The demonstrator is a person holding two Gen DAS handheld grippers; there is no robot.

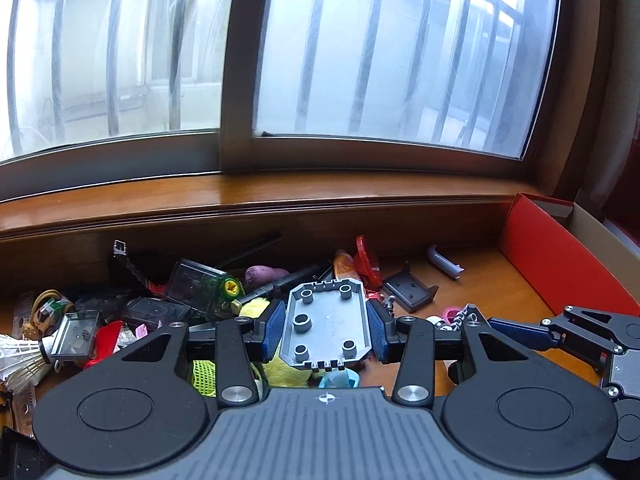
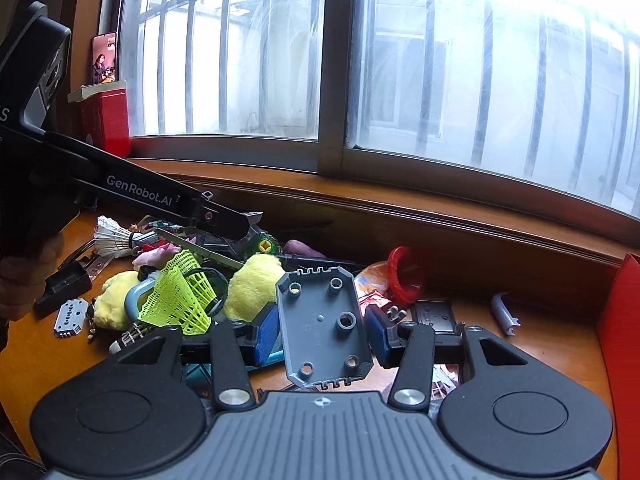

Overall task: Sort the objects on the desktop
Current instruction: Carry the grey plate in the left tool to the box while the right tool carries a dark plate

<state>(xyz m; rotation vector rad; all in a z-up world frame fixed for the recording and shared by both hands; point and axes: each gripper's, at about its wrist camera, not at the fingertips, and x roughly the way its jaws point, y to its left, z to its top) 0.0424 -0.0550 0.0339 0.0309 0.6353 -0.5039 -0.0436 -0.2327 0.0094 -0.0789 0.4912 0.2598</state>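
My left gripper [image 1: 326, 330] is shut on a grey studded plastic plate [image 1: 324, 320], pinched by its long edges between the blue pads and held above the clutter. In the right wrist view my right gripper [image 2: 324, 334] is shut the same way on a second grey plate [image 2: 320, 328], tilted, with its studs facing the camera. The left gripper [image 2: 236, 224] also reaches in from the upper left over the pile. From the left wrist view the right gripper [image 1: 520, 332] shows at the lower right, pointing left.
A wooden desk [image 2: 552, 344] below a window sill holds a heap: white shuttlecock [image 2: 114, 236], green net shuttlecock [image 2: 180, 296], yellow plush [image 2: 252, 284], red funnel [image 2: 404, 276], lavender hook [image 2: 504, 314], black bracket [image 1: 410, 290]. A red box [image 1: 560, 256] stands open at the right.
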